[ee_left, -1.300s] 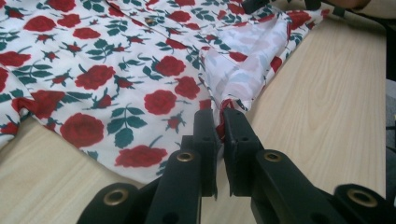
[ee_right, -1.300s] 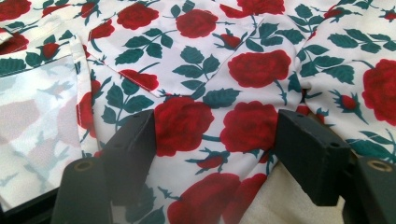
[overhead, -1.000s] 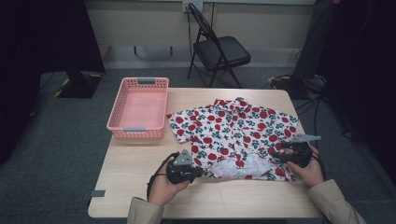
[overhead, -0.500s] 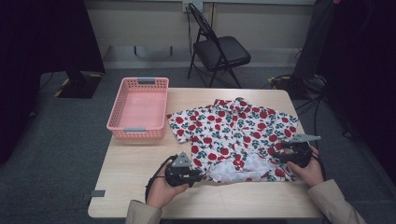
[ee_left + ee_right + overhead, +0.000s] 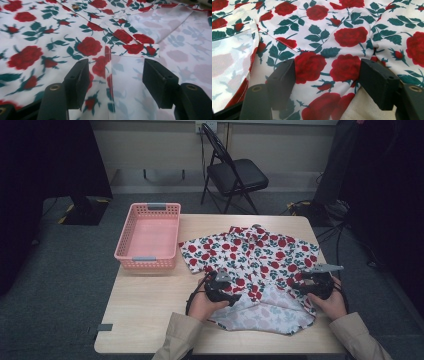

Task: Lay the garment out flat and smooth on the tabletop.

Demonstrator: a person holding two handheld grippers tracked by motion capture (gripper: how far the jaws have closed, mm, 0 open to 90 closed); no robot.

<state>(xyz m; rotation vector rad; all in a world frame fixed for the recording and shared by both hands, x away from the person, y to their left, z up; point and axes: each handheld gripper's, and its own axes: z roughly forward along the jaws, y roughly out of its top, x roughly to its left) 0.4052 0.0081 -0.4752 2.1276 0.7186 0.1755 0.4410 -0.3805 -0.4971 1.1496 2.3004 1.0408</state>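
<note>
Two tools, both wide w/ nothing gripped: left tool point(image 5: 223, 289) and right tool point(image 5: 314, 282) over the rose shirt point(image 5: 252, 257), near desk point(image 5: 150, 315) front edge. Hem's flipped; I'd grab both hem corners evenly, fold straight.

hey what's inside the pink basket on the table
Nothing that I can see. The pink basket sits left of the rose-print shirt and its floor looks bare. Its near wall hides a thin strip of the floor, so something flat there could go unseen.
</note>
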